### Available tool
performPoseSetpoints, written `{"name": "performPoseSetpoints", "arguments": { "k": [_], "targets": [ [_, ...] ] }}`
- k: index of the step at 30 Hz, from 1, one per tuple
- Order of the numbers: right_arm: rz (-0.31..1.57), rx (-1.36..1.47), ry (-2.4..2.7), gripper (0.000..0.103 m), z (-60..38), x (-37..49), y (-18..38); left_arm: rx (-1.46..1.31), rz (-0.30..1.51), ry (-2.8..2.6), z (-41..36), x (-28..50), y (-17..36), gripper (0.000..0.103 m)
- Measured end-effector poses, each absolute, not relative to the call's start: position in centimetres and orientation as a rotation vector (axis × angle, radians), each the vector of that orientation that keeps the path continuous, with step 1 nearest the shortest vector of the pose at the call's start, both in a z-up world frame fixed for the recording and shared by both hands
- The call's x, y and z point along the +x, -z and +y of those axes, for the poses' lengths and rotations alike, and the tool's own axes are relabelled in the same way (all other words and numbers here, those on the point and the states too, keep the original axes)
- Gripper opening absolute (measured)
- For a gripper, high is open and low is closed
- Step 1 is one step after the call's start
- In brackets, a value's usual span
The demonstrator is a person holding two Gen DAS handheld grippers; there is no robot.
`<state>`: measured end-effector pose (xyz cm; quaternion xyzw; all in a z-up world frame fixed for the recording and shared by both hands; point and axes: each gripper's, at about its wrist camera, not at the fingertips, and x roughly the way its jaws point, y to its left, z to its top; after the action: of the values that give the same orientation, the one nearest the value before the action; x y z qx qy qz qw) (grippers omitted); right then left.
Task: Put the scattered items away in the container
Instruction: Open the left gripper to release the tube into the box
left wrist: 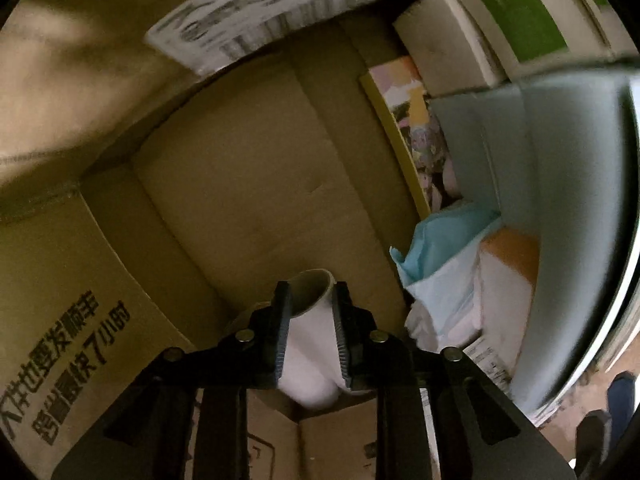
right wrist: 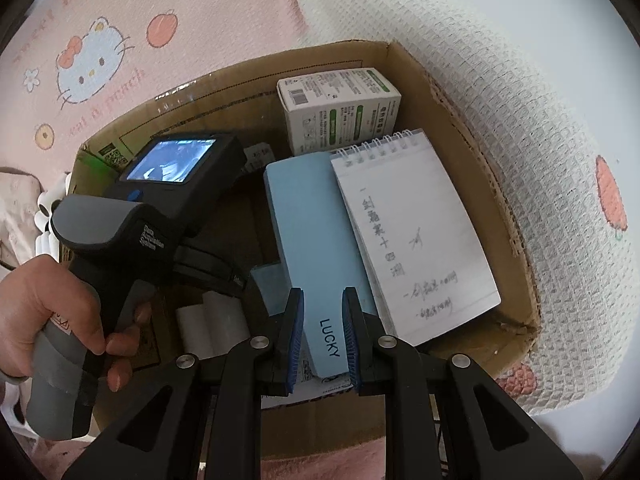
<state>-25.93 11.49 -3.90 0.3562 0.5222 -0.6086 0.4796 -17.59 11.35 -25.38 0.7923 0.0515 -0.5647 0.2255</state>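
My left gripper (left wrist: pixel 312 292) points down into the cardboard box (left wrist: pixel 260 184), shut on a white paper roll (left wrist: pixel 310 344) held between its black pads. In the right wrist view a person's hand (right wrist: pixel 48 312) holds that gripper's handle over the box's left side, above white rolls (right wrist: pixel 212 320). My right gripper (right wrist: pixel 323 320), with blue pads, is shut on the near end of a light-blue flat case marked LUCKY (right wrist: pixel 312 220), which lies slanted in the box (right wrist: pixel 516 208). A spiral notepad (right wrist: pixel 412 232) rests beside the case. A white-and-green carton (right wrist: pixel 340 108) stands behind.
Along the box's right side lie a colourful book (left wrist: pixel 416 128), a blue-and-white packet (left wrist: pixel 444 264) and white cartons (left wrist: pixel 452 44). A shipping label (left wrist: pixel 260 12) is on the far flap. The box sits on a pink cartoon blanket (right wrist: pixel 120 20) and a white waffle blanket (right wrist: pixel 520 80).
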Motion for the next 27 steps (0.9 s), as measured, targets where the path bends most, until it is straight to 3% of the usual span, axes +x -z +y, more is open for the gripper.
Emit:
{"name": "performPoseSetpoints", "arguments": {
  "k": [9,14,21,27],
  "targets": [
    [1.26,0.901,1.47,0.016,11.1,-25.6,4.4,2.245,0.184,1.535,10.2,-16.9,25.0,0.033],
    [1.25,0.892,1.469,0.016,10.9,-25.2,4.2,2.213,0.027,1.626,10.6,-16.9,22.5,0.054],
    [1.197,0.887,1.503,0.016,10.8,-24.6,3.7,2.172,-0.295,1.925,12.7,-16.0,16.2,0.055],
    [1.171,0.885,1.518,0.016,11.4,-22.5,2.9,2.145,-0.295,2.129,11.3,-13.3,10.6,0.054]
  ]
}}
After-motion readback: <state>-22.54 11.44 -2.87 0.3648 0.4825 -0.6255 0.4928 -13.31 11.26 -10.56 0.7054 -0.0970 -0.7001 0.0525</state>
